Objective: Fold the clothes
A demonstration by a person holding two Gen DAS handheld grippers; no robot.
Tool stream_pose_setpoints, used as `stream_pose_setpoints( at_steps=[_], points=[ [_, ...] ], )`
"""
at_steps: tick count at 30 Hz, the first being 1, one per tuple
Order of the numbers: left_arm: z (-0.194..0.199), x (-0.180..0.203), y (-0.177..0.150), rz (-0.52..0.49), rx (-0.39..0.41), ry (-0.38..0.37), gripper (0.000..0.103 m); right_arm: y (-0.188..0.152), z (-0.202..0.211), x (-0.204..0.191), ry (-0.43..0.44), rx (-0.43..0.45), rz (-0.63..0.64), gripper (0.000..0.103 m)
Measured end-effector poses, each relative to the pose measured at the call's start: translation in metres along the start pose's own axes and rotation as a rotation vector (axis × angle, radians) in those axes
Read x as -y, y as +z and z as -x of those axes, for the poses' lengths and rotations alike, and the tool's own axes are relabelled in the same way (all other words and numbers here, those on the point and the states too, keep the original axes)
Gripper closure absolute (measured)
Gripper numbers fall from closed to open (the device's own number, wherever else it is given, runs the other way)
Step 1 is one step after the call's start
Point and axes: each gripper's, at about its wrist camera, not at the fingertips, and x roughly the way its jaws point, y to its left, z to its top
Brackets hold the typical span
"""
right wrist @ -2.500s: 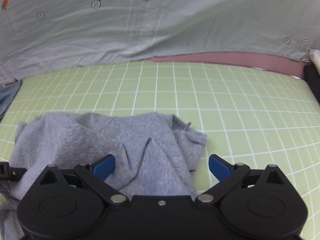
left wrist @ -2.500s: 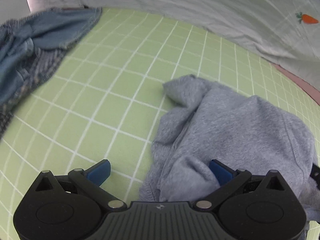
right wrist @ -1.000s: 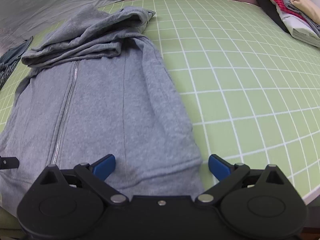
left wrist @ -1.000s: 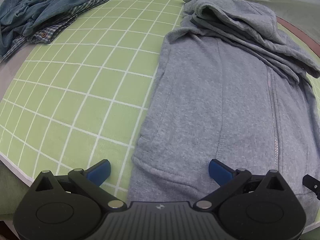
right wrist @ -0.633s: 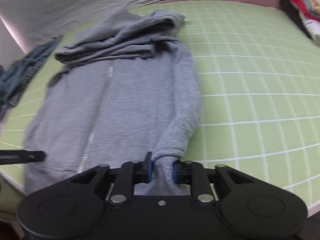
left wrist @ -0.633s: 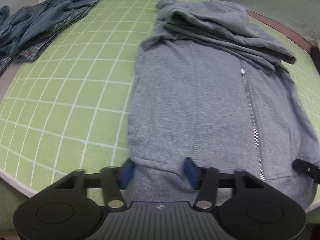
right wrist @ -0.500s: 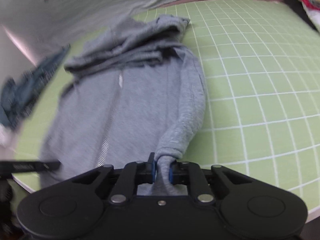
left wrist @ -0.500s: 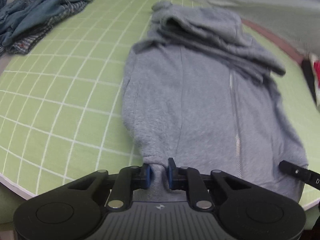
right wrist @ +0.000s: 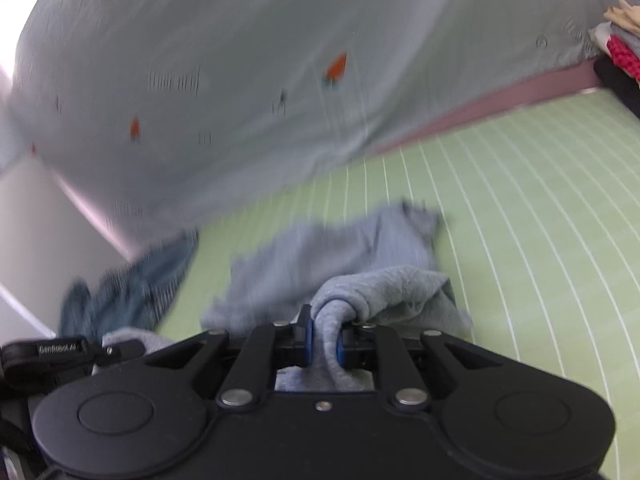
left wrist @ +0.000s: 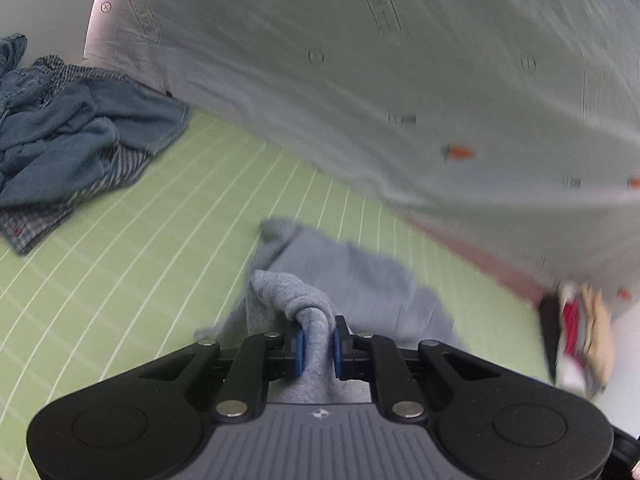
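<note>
A grey zip hoodie lies on the green grid mat, its lower edge lifted off the mat at both corners. My left gripper is shut on a bunched fold of the hem, which sticks up between the blue pads. In the right wrist view the hoodie stretches away towards the back, and my right gripper is shut on the other hem corner. The rest of the lifted cloth hangs out of sight below both grippers. Both views are blurred by motion.
A heap of blue denim and checked clothes lies at the mat's left end, seen too as denim heap. A pale sheet with carrot prints hangs behind the mat. A stack of folded clothes sits at the right end.
Both grippers went from open over the hoodie's hem to shut on its two corners. They then rose and tipped up, pulling the hem off the mat.
</note>
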Motion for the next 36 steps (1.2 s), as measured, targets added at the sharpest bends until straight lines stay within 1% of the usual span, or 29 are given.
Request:
stream_pose_setpoints(
  at_steps=[2,3,5,7,8,11,12,13,14,16,18,19,21,23,24,25,26,27,30,31,33,36],
  points=[
    [-0.01,0.002,0.015,0.016,0.019,-0.006,0.088,0.022,-0.007,0.002,0.001,0.05,-0.028,0.092],
    [-0.017,0.001,0.019,0.038,0.014,0.0,0.088,0.031,-0.013,0.004,-0.004,0.066,-0.039,0.092],
    [-0.033,-0.003,0.026,0.088,-0.003,0.014,0.087,0.043,-0.029,0.007,-0.031,0.071,-0.051,0.092],
    [-0.052,-0.012,0.031,0.161,-0.038,0.002,0.087,0.05,-0.046,0.012,-0.058,0.054,-0.062,0.092],
    [-0.061,-0.015,0.034,0.183,-0.05,0.001,0.087,0.053,-0.055,0.016,-0.066,0.038,-0.074,0.091],
    [-0.092,-0.024,0.045,0.224,-0.081,0.009,0.086,0.06,-0.085,0.026,-0.098,0.001,-0.086,0.091],
    [-0.104,-0.026,0.05,0.235,-0.09,0.013,0.084,0.064,-0.097,0.03,-0.109,-0.016,-0.096,0.09],
    [-0.116,-0.028,0.055,0.249,-0.1,0.016,0.083,0.069,-0.109,0.035,-0.117,-0.031,-0.112,0.09],
    [-0.127,-0.029,0.061,0.265,-0.114,0.02,0.083,0.072,-0.12,0.041,-0.124,-0.049,-0.133,0.086],
    [-0.15,-0.032,0.072,0.286,-0.148,0.028,0.081,0.081,-0.142,0.053,-0.14,-0.085,-0.19,0.083],
    [-0.164,-0.032,0.083,0.271,-0.152,0.043,0.072,0.087,-0.157,0.062,-0.14,-0.105,-0.24,0.077],
    [-0.165,-0.032,0.088,0.261,-0.137,0.05,0.068,0.09,-0.161,0.065,-0.135,-0.103,-0.256,0.071],
    [-0.16,-0.035,0.098,0.251,-0.08,0.065,0.048,0.095,-0.162,0.071,-0.116,-0.091,-0.296,0.062],
    [-0.152,-0.041,0.107,0.248,-0.028,0.08,0.041,0.1,-0.157,0.077,-0.103,-0.051,-0.34,0.045],
    [-0.148,-0.044,0.11,0.248,-0.011,0.09,0.037,0.102,-0.154,0.078,-0.109,-0.031,-0.341,0.041],
    [-0.144,-0.048,0.112,0.247,0.001,0.104,0.035,0.103,-0.152,0.077,-0.13,-0.017,-0.317,0.03],
    [-0.142,-0.051,0.112,0.25,0.005,0.12,0.033,0.104,-0.15,0.075,-0.15,-0.004,-0.293,0.023],
    [-0.14,-0.054,0.111,0.254,0.007,0.136,0.031,0.106,-0.148,0.074,-0.17,0.009,-0.269,0.023],
    [-0.138,-0.059,0.099,0.259,-0.027,0.161,0.027,0.108,-0.143,0.07,-0.229,0.036,-0.194,0.023],
    [-0.137,-0.06,0.095,0.261,-0.04,0.169,0.026,0.106,-0.144,0.069,-0.246,0.021,-0.165,0.022],
    [-0.139,-0.06,0.081,0.235,-0.083,0.182,0.021,0.098,-0.145,0.067,-0.27,-0.017,-0.12,0.02],
    [-0.142,-0.056,0.06,0.174,-0.169,0.17,0.015,0.083,-0.15,0.067,-0.265,-0.088,-0.105,0.02]
  ],
)
